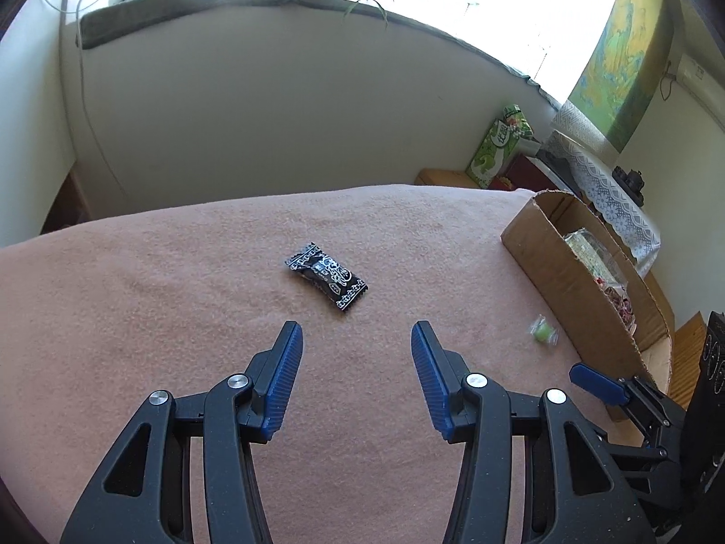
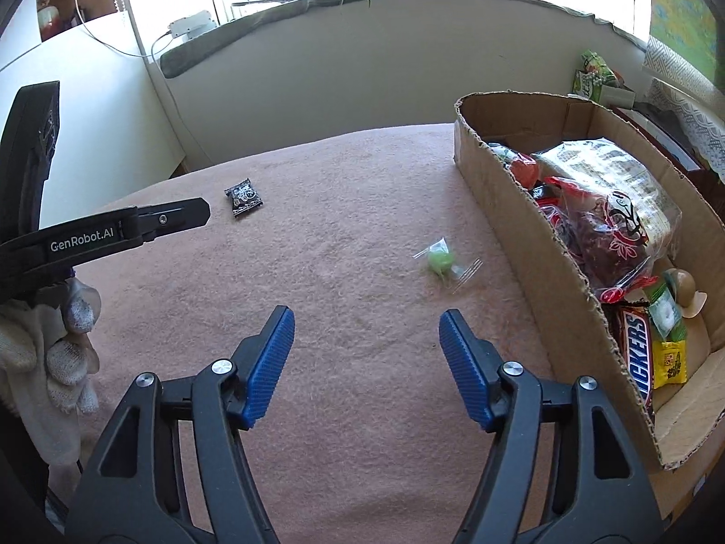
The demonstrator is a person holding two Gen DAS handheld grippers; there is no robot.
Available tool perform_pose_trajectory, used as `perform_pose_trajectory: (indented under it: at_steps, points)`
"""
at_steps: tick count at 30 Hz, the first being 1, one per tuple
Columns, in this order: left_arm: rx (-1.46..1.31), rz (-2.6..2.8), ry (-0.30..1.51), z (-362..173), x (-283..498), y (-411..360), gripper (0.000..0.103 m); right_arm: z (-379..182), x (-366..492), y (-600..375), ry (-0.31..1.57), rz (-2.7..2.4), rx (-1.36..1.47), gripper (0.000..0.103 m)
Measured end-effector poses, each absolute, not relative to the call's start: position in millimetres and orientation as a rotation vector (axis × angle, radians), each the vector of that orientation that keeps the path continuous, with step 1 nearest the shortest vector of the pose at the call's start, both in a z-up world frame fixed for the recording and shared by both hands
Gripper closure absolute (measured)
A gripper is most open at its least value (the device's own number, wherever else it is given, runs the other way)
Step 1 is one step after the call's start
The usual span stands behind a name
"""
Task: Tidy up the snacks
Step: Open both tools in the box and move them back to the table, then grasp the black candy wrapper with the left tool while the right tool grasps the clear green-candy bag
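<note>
Both claws wide, empty. I'd drop left claw [image 1: 356,340] square over black packet [image 1: 326,275]; right claw [image 2: 367,328] takes green candy [image 2: 439,260], into box [image 2: 512,190].

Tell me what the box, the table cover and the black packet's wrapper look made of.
Box: brown corrugated cardboard, matte; fluting shows along the ragged cut rim. Table cover: pink fuzzy fabric, probably fleece or a blanket, judging by its nap. Black packet: glossy printed plastic film, probably, with crimped zigzag ends.
</note>
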State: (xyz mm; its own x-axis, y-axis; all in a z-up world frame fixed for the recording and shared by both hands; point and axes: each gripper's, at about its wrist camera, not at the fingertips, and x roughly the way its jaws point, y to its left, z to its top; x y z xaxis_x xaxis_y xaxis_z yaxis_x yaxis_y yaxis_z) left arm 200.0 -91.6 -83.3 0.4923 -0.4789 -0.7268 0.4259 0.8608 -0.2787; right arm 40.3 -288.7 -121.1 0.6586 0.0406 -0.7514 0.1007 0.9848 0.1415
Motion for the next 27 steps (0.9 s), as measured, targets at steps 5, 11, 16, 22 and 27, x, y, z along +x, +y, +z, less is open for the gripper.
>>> perform_pose_trajectory:
  at_steps: [5, 11, 16, 22, 27]
  points:
    - [-0.079, -0.582, 0.914, -92.7, 209.2, -89.4, 0.054, -130.1, 56.8, -293.9, 0.884, -0.103, 0.199, 0.034]
    - [-0.132, -0.611, 0.92, -100.9, 218.4, -78.8, 0.054, -137.1, 73.8, -294.8, 0.923, -0.152, 0.176, 0.034]
    - [-0.185, -0.644, 0.927, -106.1, 221.9, -68.4, 0.054, -139.5, 89.3, -294.6, 0.947, -0.172, 0.157, 0.034]
    - [-0.199, -0.667, 0.919, -104.7, 220.8, -62.8, 0.054, -139.6, 107.4, -291.0, 0.952, -0.184, 0.132, 0.034]
    - [-0.204, -0.666, 0.922, -103.8, 221.1, -61.0, 0.054, -134.6, 117.8, -287.5, 0.947, -0.139, 0.116, 0.034]
